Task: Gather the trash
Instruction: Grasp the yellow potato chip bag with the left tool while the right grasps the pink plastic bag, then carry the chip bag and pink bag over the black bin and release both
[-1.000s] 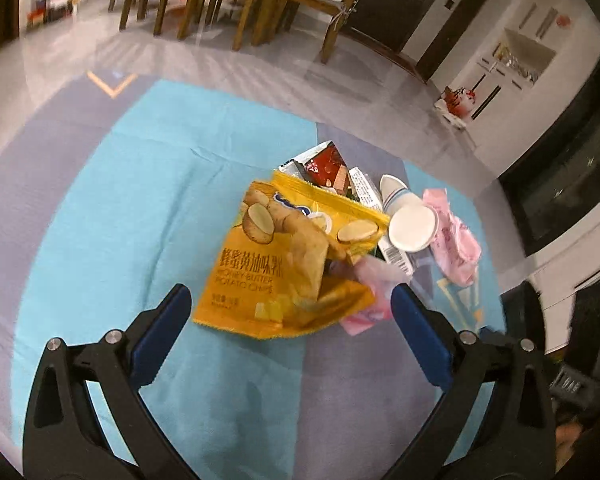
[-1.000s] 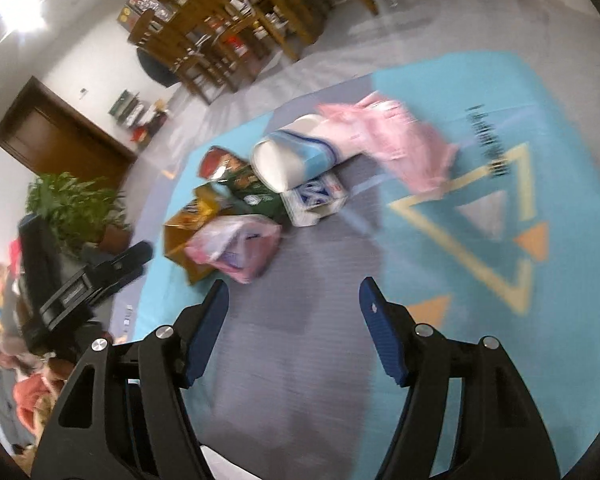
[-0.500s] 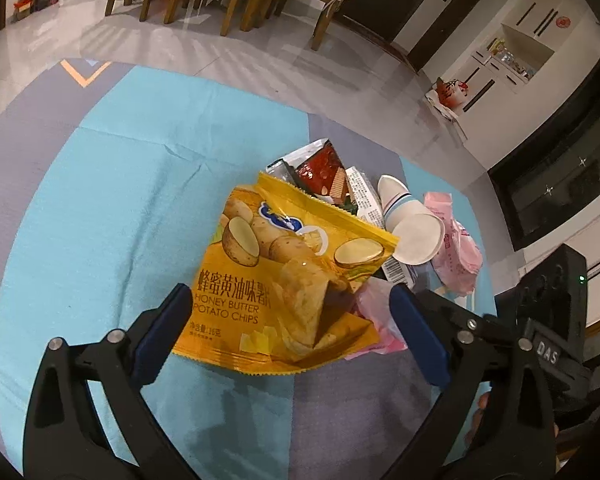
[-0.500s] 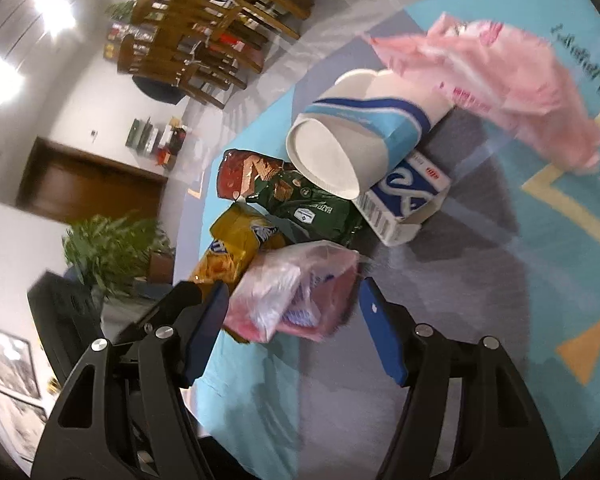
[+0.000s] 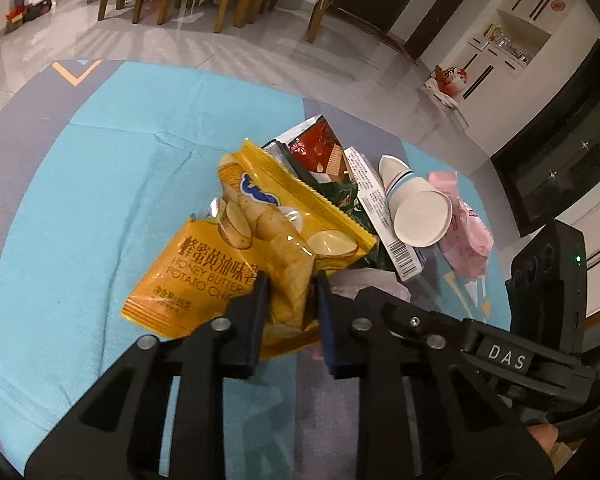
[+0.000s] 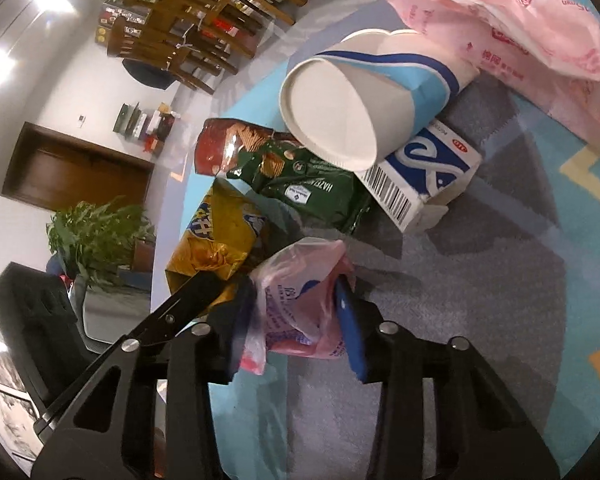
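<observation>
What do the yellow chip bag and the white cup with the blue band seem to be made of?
The yellow chip bag looks like glossy plastic film: it glares, creases sharply and has crimped end seams. The cup looks like matte paper, with a rolled rim and slightly dented wall; any inner coating cannot be told.

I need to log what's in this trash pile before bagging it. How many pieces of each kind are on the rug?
Snack bags: 3 (yellow chip bag, red wafer bag, green bag)
Pink plastic bags: 2 (small bag, large bag)
Paper cups: 1 (paper cup)
Cartons: 1 (blue-and-white carton)
Total: 7
</observation>
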